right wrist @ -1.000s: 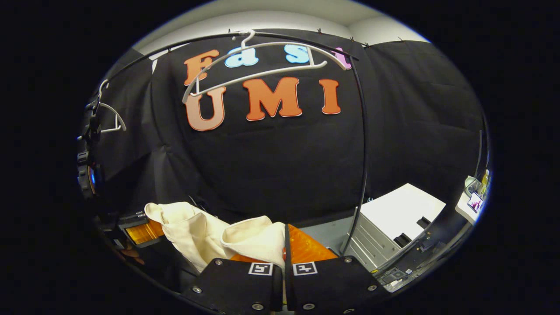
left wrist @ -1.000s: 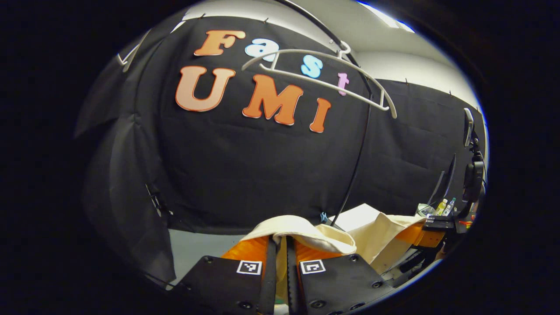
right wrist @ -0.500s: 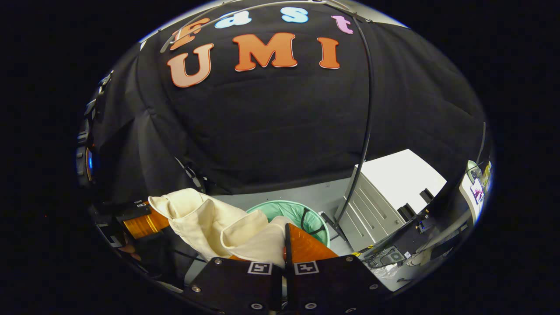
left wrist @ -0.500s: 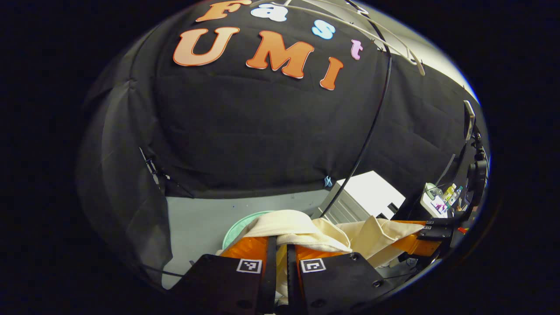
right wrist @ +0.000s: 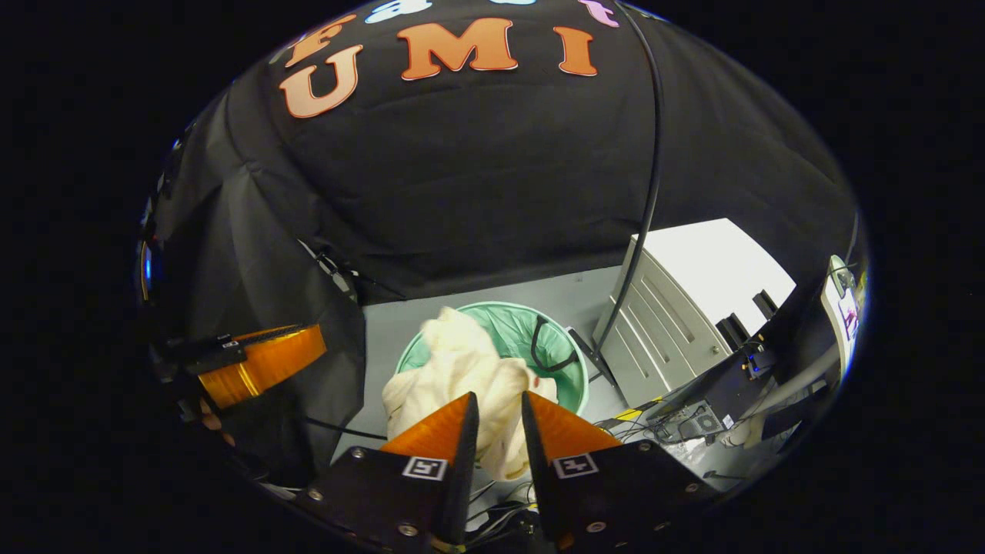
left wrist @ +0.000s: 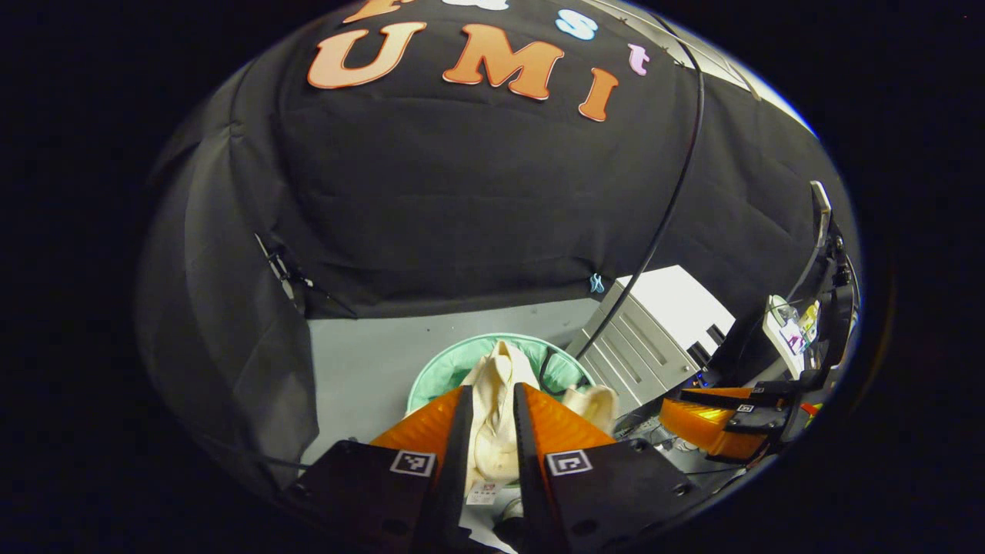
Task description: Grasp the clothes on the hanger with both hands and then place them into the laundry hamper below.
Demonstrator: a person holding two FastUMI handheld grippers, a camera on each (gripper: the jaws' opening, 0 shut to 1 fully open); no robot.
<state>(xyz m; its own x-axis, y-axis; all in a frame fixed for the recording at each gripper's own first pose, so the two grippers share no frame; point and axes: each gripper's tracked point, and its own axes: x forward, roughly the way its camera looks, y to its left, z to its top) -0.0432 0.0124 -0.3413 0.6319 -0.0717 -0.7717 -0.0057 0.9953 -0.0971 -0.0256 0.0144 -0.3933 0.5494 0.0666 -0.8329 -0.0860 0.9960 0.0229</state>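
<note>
1. The left claw (left wrist: 490, 404) is seen parted by a narrow gap in the left gripper view, with nothing pinched between its wedge-shaped, ribbed fingers.
2. The right claw (right wrist: 499, 415) is likewise seen spread apart in the right gripper view, and no cloth is pressed between its fingers.
3. The clothes (right wrist: 462, 377), a soft, cream-coloured, crumpled garment, are seen lying in and over the near rim of the laundry hamper (right wrist: 531, 327).
4. Part of the garment is draped outside the hamper's near edge, and the rest is bunched inside it.
5. The laundry hamper is shown as a round bin with a thin, pale green liner, and it stands on the grey floor (right wrist: 569, 296).
6. A small white tag on the garment (left wrist: 481, 492) is visible between the fingers of the left claw.
7. A white, box-shaped drawer cabinet (right wrist: 692, 308) is set just beside the hamper, and a thin black curved pole (right wrist: 650, 192) rises between them.
8. The far gripper is seen at the edge of each view, well apart from the hamper.
</note>
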